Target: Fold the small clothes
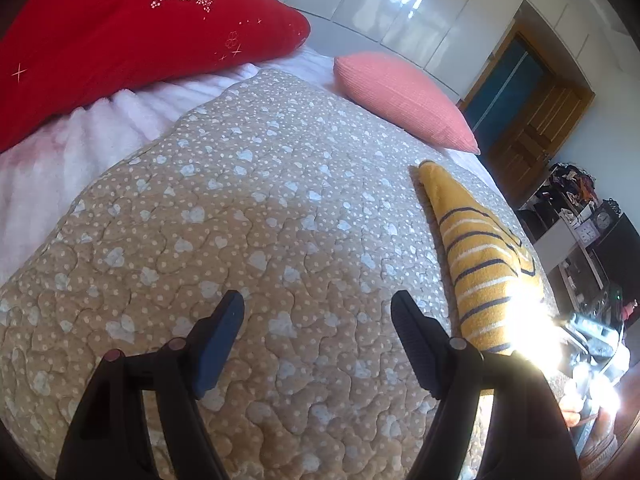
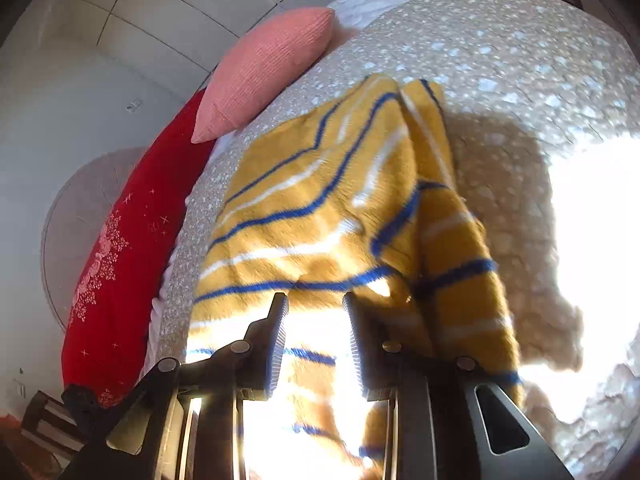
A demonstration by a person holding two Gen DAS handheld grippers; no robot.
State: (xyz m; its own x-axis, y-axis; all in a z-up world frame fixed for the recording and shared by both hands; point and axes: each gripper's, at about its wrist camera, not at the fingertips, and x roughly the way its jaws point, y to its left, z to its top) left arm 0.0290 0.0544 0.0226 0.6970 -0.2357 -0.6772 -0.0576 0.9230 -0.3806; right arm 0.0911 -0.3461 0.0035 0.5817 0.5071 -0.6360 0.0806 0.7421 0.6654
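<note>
So we had one small yellow sweater (image 2: pixel 320 200) with blue and white stripes lying on the tan quilt (image 1: pixel 248 216), the one with the little white hearts, over toward the quilt's sunlit edge. Two pillows sat at the far side of the quilt: one big red pillow (image 1: pixel 120 36) with a flower print and one smaller pink pillow (image 1: pixel 404 100), both past the quilt's far edge on a white fluffy blanket (image 1: pixel 80 144). Our left gripper (image 1: pixel 318 308) hovered above bare quilt with its two fingers spread wide and nothing between them, the sweater just off to its right. Our right gripper (image 2: pixel 316 308) sat right over the near end of the sweater, fingers apart with a gap between the pads; the glare there was strong, so we couldn't tell whether they touched the knit.
</note>
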